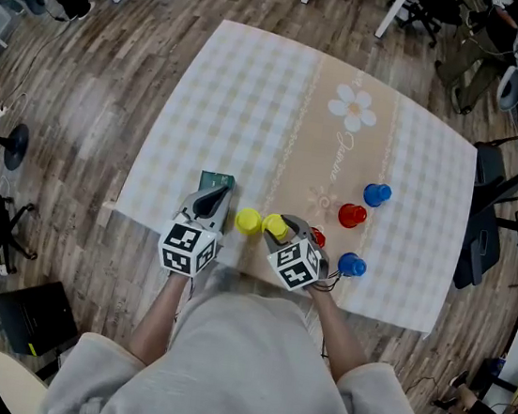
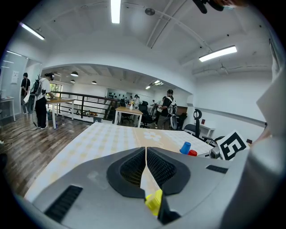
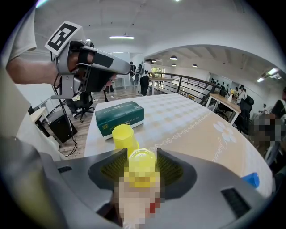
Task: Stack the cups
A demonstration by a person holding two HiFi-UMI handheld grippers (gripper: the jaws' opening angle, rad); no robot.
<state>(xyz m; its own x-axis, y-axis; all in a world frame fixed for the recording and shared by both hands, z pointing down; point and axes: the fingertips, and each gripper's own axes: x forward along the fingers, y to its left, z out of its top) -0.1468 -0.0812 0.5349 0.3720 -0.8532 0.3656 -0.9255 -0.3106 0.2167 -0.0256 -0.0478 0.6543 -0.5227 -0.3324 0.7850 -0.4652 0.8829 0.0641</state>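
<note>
Table [image 1: 256,87] w/ checked cloth, beige flower strip down the middle. Green box [image 1: 215,182] lies near the front edge, L of centre. L gripper [image 1: 210,203] sits over the box's near edge in head view, jaws pressed together w/ nothing btwn them. R gripper [image 1: 278,225] is just R of it, jaws clamped on a yellow cup [image 3: 142,167], one pad each side; can't tell if the cup is lifted or on the cloth. 2nd yellow cup [image 1: 248,220] stands on the cloth just beside the held one, btwn the 2 grippers, near the box. Red cup [image 1: 352,215] & blue cup [image 1: 377,195] stand close together further R. Another blue cup [image 1: 352,264] is near the front edge beside R gripper. 2nd red cup [image 1: 317,237] peeks out behind R gripper, mostly hidden.
</note>
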